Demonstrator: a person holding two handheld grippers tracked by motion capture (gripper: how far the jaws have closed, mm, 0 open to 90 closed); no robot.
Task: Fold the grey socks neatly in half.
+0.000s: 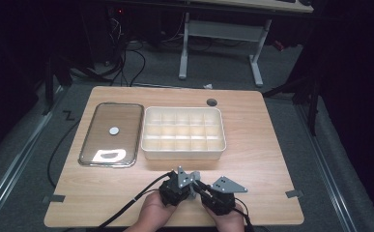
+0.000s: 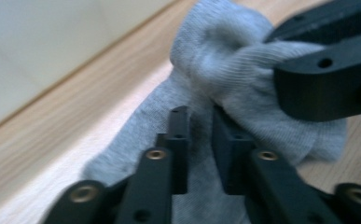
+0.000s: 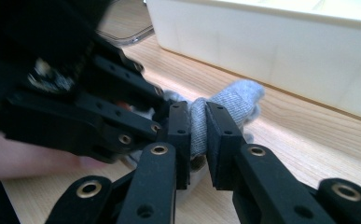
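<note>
Folding step: right hand-held gripper (image 3: 197, 135) pinches the grey sock (image 3: 234, 100) before the compartment box (image 3: 271, 42); left hand-held gripper (image 2: 200, 140) straddles it, jaws seemingly slack. Next: regrip, lift toward box.

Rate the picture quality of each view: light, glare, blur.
High view: the room is dark, the table lit, with white glare on the clear lid. Left gripper view: soft all over, the grey sock and near jaws blurred. Right gripper view: the sock is fairly sharp, the left gripper motion-blurred, the divided box washed out.
</note>
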